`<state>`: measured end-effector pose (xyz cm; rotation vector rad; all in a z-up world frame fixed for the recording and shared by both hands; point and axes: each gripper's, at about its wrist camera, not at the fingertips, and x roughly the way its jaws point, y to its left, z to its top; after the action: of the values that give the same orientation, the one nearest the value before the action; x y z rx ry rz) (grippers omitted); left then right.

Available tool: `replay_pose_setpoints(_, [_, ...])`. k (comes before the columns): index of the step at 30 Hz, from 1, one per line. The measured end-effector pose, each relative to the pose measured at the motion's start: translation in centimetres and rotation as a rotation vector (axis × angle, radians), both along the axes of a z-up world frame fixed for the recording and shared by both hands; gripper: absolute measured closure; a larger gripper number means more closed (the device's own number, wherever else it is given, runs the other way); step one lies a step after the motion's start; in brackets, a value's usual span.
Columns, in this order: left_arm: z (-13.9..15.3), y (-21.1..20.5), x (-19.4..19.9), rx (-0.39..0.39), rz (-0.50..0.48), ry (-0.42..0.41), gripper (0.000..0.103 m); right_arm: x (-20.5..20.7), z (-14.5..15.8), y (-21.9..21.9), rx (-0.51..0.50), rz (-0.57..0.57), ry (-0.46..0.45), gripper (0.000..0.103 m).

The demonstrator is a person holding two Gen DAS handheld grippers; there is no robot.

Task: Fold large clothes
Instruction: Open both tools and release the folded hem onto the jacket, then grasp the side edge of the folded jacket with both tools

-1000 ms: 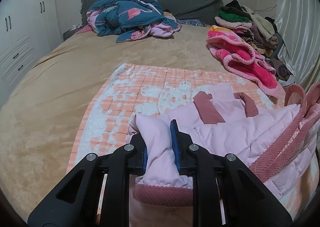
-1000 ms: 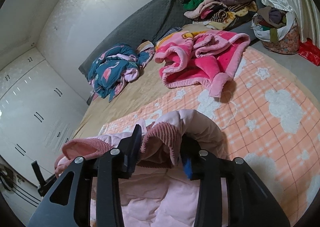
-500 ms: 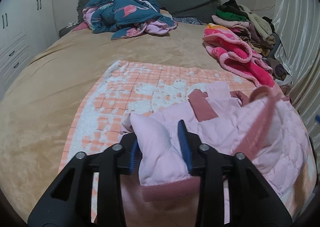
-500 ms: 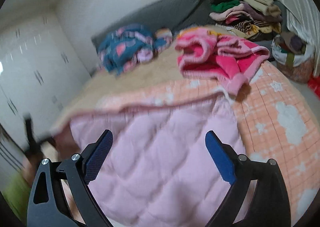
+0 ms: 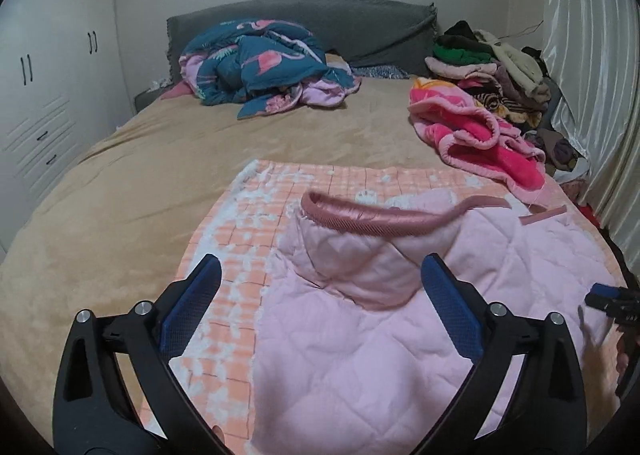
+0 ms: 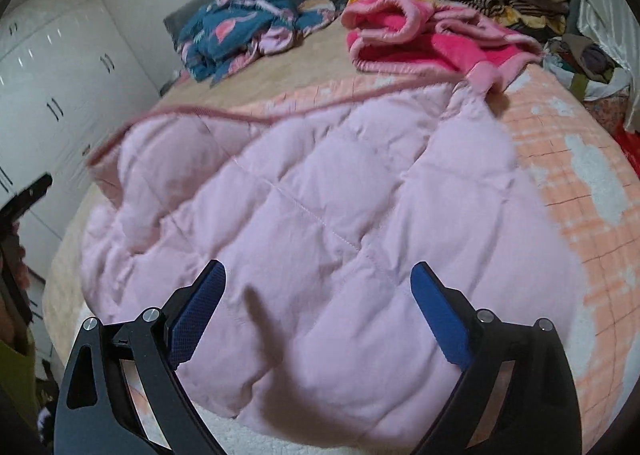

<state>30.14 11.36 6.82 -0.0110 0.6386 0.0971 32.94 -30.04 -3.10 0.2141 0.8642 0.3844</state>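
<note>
Pink quilted jacket (image 5: 360,335) spread flat on the orange checked blanket (image 5: 248,223) at the bed's near end, lower hem cut off by both frames. Left hand-held gripper (image 5: 320,309) and right hand-held gripper (image 6: 318,309) both spread wide above the jacket, pinching nothing. Right view motion-blurred, jacket's far ribbed edge smeared; clothes pile (image 5: 488,67) beyond the jacket partly cropped.

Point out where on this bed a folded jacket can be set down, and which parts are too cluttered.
Bare tan bedspread runs along the wardrobe side, bordered by the orange checked blanket and the teal flamingo quilt. A second patch lies between that quilt and the pink fleece blanket. The curtain side is crowded: fleece and the stacked clothes.
</note>
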Motion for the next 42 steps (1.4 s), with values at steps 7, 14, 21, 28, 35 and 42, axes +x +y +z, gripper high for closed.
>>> replay_pose_setpoints(7, [0.7,-0.4,-2.0,0.014,0.002,-0.007,0.009,-3.2,4.2,-3.0,-0.016,-0.055,-0.131,0.009])
replay_pose_setpoints(14, [-0.3,-1.0,-3.9,0.037,-0.008,0.010,0.009,-5.2,6.1,-5.2,-0.047,-0.098,-0.207,0.006])
replay_pose_setpoints(21, [-3.1,-1.7,-5.5,0.071,-0.009,0.067,0.009,-6.1,4.1,-6.3,-0.097,-0.133,-0.187,0.006])
replay_pose_setpoints(28, [-7.6,-1.0,-8.0,0.035,0.005,0.110,0.009,-6.5,0.5,-7.0,-0.147,-0.146,-0.117,0.006])
replay_pose_setpoints(35, [-12.5,2.0,-9.7,-0.093,0.060,0.161,0.009,-6.0,-2.3,-7.8,-0.166,-0.164,-0.062,0.006])
replay_pose_setpoints(42, [-14.6,3.3,-7.7,-0.225,0.039,0.201,0.009,-2.4,-4.3,-8.8,-0.158,-0.189,-0.035,0.006])
